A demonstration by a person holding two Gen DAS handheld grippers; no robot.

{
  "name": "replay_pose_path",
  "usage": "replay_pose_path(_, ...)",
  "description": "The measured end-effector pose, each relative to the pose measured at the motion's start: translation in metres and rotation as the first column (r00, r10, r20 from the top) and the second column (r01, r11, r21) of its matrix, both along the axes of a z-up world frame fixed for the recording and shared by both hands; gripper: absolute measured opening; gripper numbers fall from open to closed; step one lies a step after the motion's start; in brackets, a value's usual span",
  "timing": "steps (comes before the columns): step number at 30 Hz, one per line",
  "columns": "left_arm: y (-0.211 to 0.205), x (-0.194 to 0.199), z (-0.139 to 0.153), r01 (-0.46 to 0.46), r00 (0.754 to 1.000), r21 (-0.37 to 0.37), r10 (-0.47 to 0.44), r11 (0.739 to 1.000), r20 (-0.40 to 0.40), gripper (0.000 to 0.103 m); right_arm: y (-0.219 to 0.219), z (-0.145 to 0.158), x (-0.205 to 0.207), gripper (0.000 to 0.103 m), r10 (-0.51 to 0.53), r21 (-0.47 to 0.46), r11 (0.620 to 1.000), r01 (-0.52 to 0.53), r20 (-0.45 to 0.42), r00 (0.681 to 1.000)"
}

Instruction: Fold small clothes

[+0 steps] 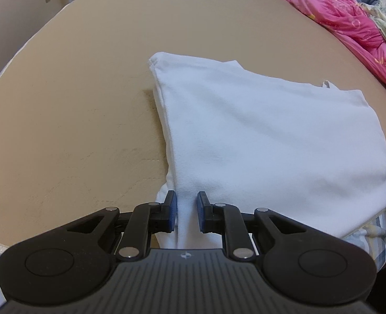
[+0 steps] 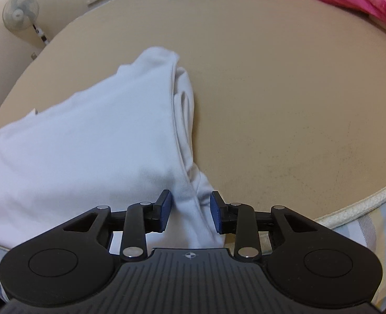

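1. The tan bed surface fills both views, with a pink quilt bunched at the far right edge.
2. The white garment lies at the near edge, already folded into a flat, layered rectangle; a sleeve peeks out along its right side in the right wrist view.
3. The left gripper stands slightly parted over the near left corner, pads clear of the cloth.
4. The right gripper stands wider apart astride the near right corner, gripping nothing.
5. Judged from this, the fold looks released; perhaps one more fold or tidying remains.

Left gripper, right gripper: black linkage arms; silver rivets; blue-padded fingers; ribbed grey body.
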State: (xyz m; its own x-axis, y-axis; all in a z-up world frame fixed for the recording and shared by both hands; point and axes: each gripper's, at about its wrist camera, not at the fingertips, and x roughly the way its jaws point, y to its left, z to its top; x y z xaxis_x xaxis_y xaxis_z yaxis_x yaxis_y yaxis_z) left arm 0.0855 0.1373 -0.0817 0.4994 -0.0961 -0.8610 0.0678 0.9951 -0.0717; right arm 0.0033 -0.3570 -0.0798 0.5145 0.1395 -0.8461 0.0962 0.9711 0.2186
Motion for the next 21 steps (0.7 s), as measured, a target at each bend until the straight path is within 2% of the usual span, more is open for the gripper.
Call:
replay_pose_path(3,0.006,-0.002,0.007,-0.029,0.999,-0.038,0.030,0.999,0.026,0.019,-0.001,0.013,-0.005,0.034,-0.023,0.004,1.000,0.023,0.071,0.997)
replay_pose_path(5,0.012,0.003,0.003,-0.055,0.998,-0.038,0.056,0.998,0.018,0.019,-0.004,0.014,-0.006,0.034,-0.044,0.027,0.999,0.041,0.083,0.996)
replay_pose_path(7,0.014,0.009,-0.007,-0.066,0.998,-0.009,0.066,0.998,-0.026,0.027,-0.002,0.004,-0.001,0.036,-0.042,-0.012,0.999,0.042,0.024,0.999)
replay_pose_path(9,0.017,0.011,-0.004,-0.080,0.996,-0.023,0.079,0.997,-0.028,0.027,0.003,-0.005,-0.002,0.038,-0.034,-0.069,0.997,0.033,-0.022,0.999)
replay_pose_path(12,0.037,-0.001,0.028,-0.149,0.985,-0.095,0.156,0.984,0.071,0.027,0.017,0.010,-0.011,0.038,-0.026,-0.115,0.993,0.033,0.065,0.998)
replay_pose_path(14,0.053,-0.014,0.053,-0.153,0.973,-0.128,0.172,0.980,0.156,0.027,0.033,0.025,-0.024,0.038,0.003,-0.142,0.990,0.017,0.141,0.990)
replay_pose_path(17,0.073,-0.040,0.084,-0.165,0.938,-0.021,0.164,0.986,0.306,0.027,0.064,0.043,-0.047,0.037,0.060,-0.157,0.987,-0.021,0.242,0.968)
replay_pose_path(18,0.081,-0.049,0.090,-0.177,0.924,-0.004,0.167,0.984,0.345,0.027,0.077,0.049,-0.056,0.033,0.084,-0.150,0.988,-0.044,0.276,0.957)
replay_pose_path(19,0.091,-0.058,0.092,-0.197,0.909,-0.029,0.193,0.980,0.368,0.027,0.092,0.052,-0.065,0.013,0.111,-0.138,0.988,-0.071,0.310,0.944)
replay_pose_path(20,0.103,-0.063,0.091,-0.215,0.902,-0.083,0.231,0.973,0.365,0.027,0.105,0.056,-0.073,0.002,0.140,-0.123,0.987,-0.104,0.334,0.932)
replay_pose_path(21,0.113,-0.067,0.089,-0.229,0.901,-0.141,0.265,0.963,0.345,0.027,0.125,0.061,-0.082,0.002,0.176,-0.110,0.983,-0.146,0.361,0.916)
